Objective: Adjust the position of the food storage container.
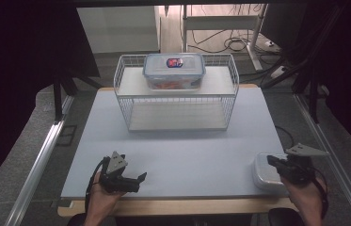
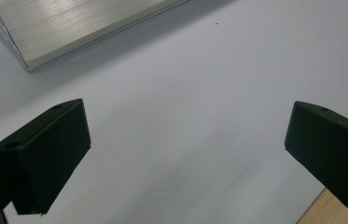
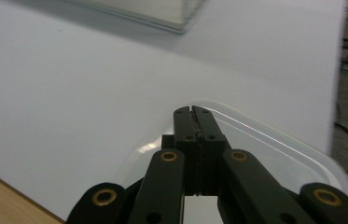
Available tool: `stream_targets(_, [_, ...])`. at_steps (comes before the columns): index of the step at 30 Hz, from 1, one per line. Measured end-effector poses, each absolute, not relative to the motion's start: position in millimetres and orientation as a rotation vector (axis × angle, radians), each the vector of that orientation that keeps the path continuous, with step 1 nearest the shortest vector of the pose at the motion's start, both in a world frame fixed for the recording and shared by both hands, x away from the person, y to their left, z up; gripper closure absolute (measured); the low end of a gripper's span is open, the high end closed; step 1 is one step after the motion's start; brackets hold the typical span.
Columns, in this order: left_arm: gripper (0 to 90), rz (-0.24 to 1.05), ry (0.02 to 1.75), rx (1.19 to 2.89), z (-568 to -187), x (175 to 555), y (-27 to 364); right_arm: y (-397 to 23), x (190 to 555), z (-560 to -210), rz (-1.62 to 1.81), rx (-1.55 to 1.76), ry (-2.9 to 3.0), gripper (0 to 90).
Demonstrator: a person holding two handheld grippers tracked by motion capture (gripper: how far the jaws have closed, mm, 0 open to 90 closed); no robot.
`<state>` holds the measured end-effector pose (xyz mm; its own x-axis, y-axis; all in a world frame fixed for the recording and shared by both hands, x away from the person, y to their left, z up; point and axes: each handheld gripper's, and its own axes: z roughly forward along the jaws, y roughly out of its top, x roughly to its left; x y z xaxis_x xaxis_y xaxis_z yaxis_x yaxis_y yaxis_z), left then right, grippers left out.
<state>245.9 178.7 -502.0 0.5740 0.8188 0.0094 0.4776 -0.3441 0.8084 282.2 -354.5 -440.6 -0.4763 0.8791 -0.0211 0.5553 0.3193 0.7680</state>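
A white wire rack [image 1: 125, 101] stands at the back of the table. On its upper shelf sits a clear lidded box [image 1: 174, 70] with a blue rim, a red-and-blue label and something orange inside. A shallow clear plastic container [image 1: 261, 173] lies at the table's front right edge. My right gripper [image 1: 272, 161] hovers over it; in the right gripper view the gripper [image 3: 193, 112] has its jaws pressed together, nothing between them, above the container [image 3: 283, 158]. My left gripper [image 1: 141, 178] rests near the front left, pointing right. The left gripper view has the gripper [image 2: 185, 130] wide open over bare table.
The pale blue table top [image 1: 187, 146] ends in a wooden front edge [image 1: 178, 206]. The rack's lower shelf [image 2: 69, 32] shows at the upper left of the left gripper view. Cables [image 1: 232, 43] and dark stands lie on the floor behind and to the right.
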Motion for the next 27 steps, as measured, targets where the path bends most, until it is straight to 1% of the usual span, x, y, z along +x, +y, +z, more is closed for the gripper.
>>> stream_targets(2, [0.1, 0.544, 1.033, 2.007, -501.7, 245.7, 178.3, -365.8, 279.7, -439.9, 0.963, 1.295, 2.115, 89.4])
stream_targets(3, [0.4, 0.547, 1.034, 2.005, -501.5, 245.5, 178.3, -380.2, 277.1, -439.7, 0.94, 1.335, 2.071, 89.4])
stream_targets(5, [0.7, 0.544, 1.035, 1.991, -501.0, 245.4, 179.4, -384.6, 276.2, -440.0, 0.933, 1.351, 2.058, 89.4])
stream_targets(11, [1.8, 0.537, 1.046, 1.977, -501.2, 245.6, 181.8, -416.2, 267.1, -445.6, 0.85, 1.46, 1.955, 89.4])
stream_targets(17, [1.8, 0.539, 1.041, 1.984, -501.4, 245.5, 179.9, -421.1, 269.8, -457.7, 0.802, 1.511, 1.988, 89.4])
stream_targets(23, [2.8, 0.523, 1.04, 1.993, -502.8, 246.5, 178.5, -409.6, 273.0, -461.7, 0.831, 1.497, 2.031, 89.5])
stream_targets(27, [3.0, 0.52, 1.035, 1.997, -502.8, 246.4, 177.6, -394.6, 275.9, -463.1, 0.868, 1.47, 2.079, 89.4])
